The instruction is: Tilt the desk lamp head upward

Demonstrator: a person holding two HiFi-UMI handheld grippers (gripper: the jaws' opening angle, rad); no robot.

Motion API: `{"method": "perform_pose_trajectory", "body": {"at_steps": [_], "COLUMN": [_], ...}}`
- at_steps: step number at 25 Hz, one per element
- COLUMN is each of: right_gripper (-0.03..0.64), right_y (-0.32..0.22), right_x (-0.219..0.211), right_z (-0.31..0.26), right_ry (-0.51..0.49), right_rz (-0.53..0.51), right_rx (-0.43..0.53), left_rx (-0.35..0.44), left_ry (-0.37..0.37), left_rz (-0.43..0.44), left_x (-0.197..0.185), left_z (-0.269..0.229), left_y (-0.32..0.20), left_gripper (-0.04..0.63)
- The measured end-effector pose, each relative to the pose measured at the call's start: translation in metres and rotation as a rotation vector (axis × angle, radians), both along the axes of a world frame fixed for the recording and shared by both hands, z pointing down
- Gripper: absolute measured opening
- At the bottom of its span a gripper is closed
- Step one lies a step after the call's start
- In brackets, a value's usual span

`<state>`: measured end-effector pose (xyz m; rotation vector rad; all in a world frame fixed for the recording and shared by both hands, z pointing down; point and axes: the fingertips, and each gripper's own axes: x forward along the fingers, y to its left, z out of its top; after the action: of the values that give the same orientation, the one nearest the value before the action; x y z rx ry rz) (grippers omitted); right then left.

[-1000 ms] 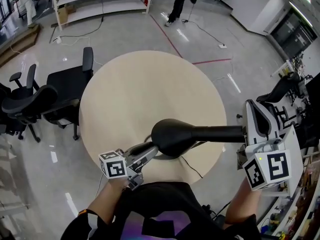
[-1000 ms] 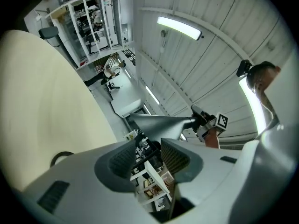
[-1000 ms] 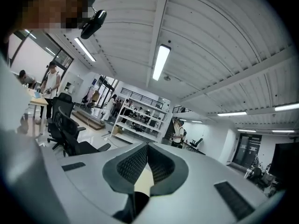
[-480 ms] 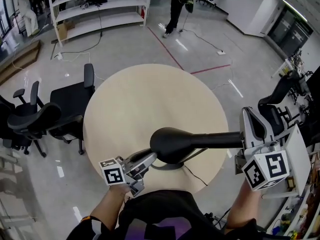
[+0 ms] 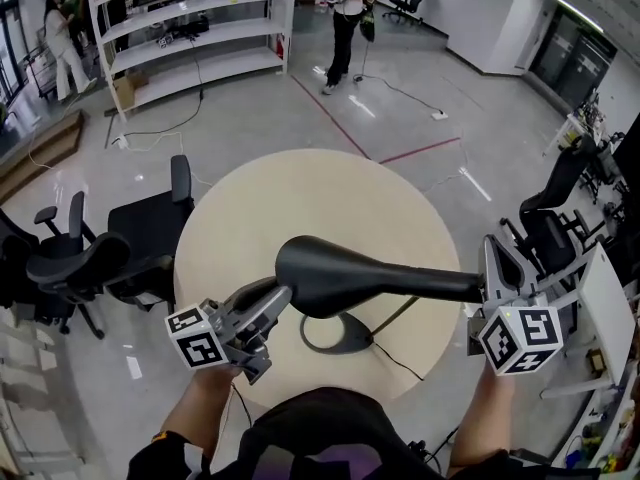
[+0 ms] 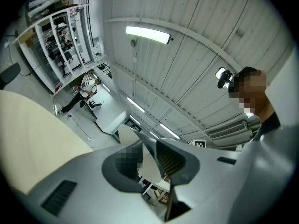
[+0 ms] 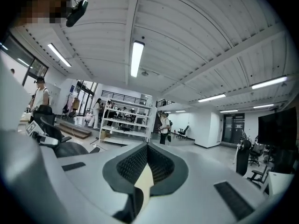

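Black desk lamp head (image 5: 330,273) sits above the round table (image 5: 250,198), arm running to 3 o'clock, base (image 5: 338,333) at 6. Left gripper (image 5: 272,298) is at its 7 o'clock rim, jaws closing with nothing between them, probably lining up to lift. Right gripper (image 7: 147,144) is at the arm's far end, jaws pressed together and empty; it looks like a brace.

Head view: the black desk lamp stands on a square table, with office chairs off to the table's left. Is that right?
Not quite. The table is round, not square, as the head view shows. The rest holds: the black desk lamp stands on it, and the office chairs are off to the table's left.
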<state>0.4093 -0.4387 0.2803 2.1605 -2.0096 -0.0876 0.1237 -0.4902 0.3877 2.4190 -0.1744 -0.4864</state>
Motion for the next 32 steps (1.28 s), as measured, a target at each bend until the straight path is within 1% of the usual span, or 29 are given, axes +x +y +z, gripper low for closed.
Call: {"method": "perform_pose_trajectory", "body": {"at_steps": [3, 6, 13, 17, 21, 24, 28, 32], "right_gripper": [0.01, 0.011, 0.01, 0.01, 0.01, 0.01, 0.01, 0.009], "right_y": [0.001, 0.004, 0.007, 0.008, 0.01, 0.01, 0.009, 0.007], "right_x": [0.008, 0.014, 0.01, 0.009, 0.011, 0.009, 0.007, 0.003], "right_z": [0.012, 0.019, 0.034, 0.049, 0.068, 0.075, 0.083, 0.087], "right_ry": [-0.049, -0.104, -0.19, -0.254, -0.271, -0.268, -0.268, -0.246], "right_rz": [0.0, 0.003, -0.014, -0.005, 0.007, 0.021, 0.025, 0.027], "right_rx": [-0.013, -0.012, -0.017, -0.015, -0.038, -0.039, -0.048, -0.063], "left_rx": [0.071, 0.135, 0.23, 0.326, 0.415, 0.46, 0.505, 0.53], "left_ry": [-0.005, -0.015, 0.019, 0.032, 0.045, 0.033, 0.017, 0.019], "left_rz": [-0.002, 0.012, -0.01, -0.002, 0.012, 0.012, 0.022, 0.03], "left_x": [0.003, 0.011, 0.009, 0.013, 0.023, 0.033, 0.045, 0.056], "left_z": [-0.028, -0.051, -0.101, -0.136, -0.168, -0.184, -0.2, -0.215], "left_y": [-0.005, -0.003, -0.003, 0.005, 0.019, 0.027, 0.037, 0.045], "left_gripper": [0.12, 0.12, 0.117, 0.117, 0.117, 0.117, 0.117, 0.115]}}
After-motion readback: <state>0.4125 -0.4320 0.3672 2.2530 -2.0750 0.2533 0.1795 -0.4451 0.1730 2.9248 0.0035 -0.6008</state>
